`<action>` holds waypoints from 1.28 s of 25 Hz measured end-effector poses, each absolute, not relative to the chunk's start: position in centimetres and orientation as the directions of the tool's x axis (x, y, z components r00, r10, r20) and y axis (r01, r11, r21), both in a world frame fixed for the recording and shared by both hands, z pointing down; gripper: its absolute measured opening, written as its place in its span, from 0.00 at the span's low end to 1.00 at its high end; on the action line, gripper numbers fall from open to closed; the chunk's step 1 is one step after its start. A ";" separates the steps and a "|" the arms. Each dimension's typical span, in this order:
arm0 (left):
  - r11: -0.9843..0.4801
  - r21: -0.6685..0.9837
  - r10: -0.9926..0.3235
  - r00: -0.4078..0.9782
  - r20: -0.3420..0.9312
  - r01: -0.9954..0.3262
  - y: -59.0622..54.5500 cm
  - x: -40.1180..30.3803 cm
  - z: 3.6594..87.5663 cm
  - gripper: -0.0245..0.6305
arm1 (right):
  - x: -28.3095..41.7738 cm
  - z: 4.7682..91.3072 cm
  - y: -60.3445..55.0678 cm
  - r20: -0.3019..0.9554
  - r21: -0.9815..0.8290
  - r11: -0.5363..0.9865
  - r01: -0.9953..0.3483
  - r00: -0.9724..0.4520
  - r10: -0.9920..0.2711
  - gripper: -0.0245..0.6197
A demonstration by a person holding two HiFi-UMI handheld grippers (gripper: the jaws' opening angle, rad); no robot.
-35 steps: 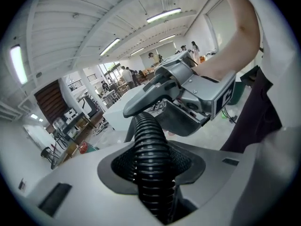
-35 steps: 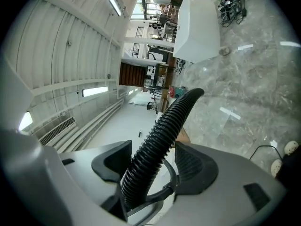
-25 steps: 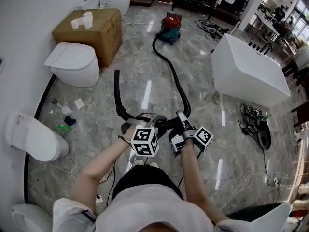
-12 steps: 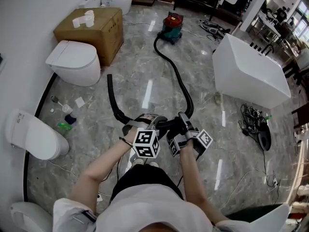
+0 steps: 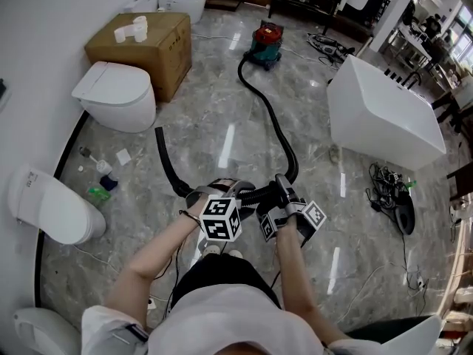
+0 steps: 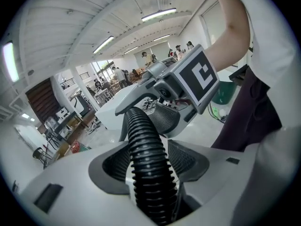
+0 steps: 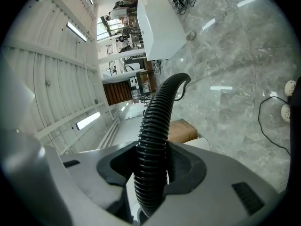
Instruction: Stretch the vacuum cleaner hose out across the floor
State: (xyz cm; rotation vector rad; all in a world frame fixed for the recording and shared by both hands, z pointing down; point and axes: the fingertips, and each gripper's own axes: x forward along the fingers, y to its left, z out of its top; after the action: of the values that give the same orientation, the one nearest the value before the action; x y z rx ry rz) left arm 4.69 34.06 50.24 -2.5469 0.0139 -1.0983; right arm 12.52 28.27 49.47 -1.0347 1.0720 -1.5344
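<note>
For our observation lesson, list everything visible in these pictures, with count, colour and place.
vacuum cleaner: one, red and teal, far floor
hose: one, black, from the vacuum cleaner to both grippers
toilets: at least three, white, along the left wall
cardboard box: one, brown, beside the toilets
paper rolls: a few, white, on the cardboard box
bathtub: one, white, right side
cables: one tangle, black, floor beside the bathtub
bottles: two or three, mixed colours, floor at left
left gripper: one, grey, jaws just opening, loose around the hose
right gripper: one, grey, jaws just closing, pressing on the hose
</note>
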 end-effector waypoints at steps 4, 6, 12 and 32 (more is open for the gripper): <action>-0.955 -0.271 -0.114 0.693 0.711 0.121 34.1 3.3 50.5 0.40 | 12.5 49.8 28.1 0.115 -0.963 -0.152 0.224 -0.171 -0.979 0.31; -0.961 -0.259 -0.117 0.708 0.697 0.096 33.9 2.9 50.1 0.40 | 12.6 49.9 28.1 0.121 -0.964 -0.157 0.216 -0.170 -0.978 0.31; -0.977 -0.211 -0.142 0.772 0.620 -0.010 32.4 2.2 47.3 0.42 | 12.9 50.0 27.7 0.116 -0.963 -0.151 0.222 -0.164 -0.980 0.31; -0.891 0.416 -0.080 0.966 0.247 -0.180 33.7 -1.0 40.1 0.42 | 13.9 50.1 27.1 0.090 -0.962 -0.124 0.245 -0.145 -0.985 0.31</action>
State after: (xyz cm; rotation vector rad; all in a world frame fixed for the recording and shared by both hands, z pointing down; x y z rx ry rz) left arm -0.96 33.70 40.11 -3.5591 0.2472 -0.4132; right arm 13.87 27.11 50.13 -1.0268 1.0567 -1.4968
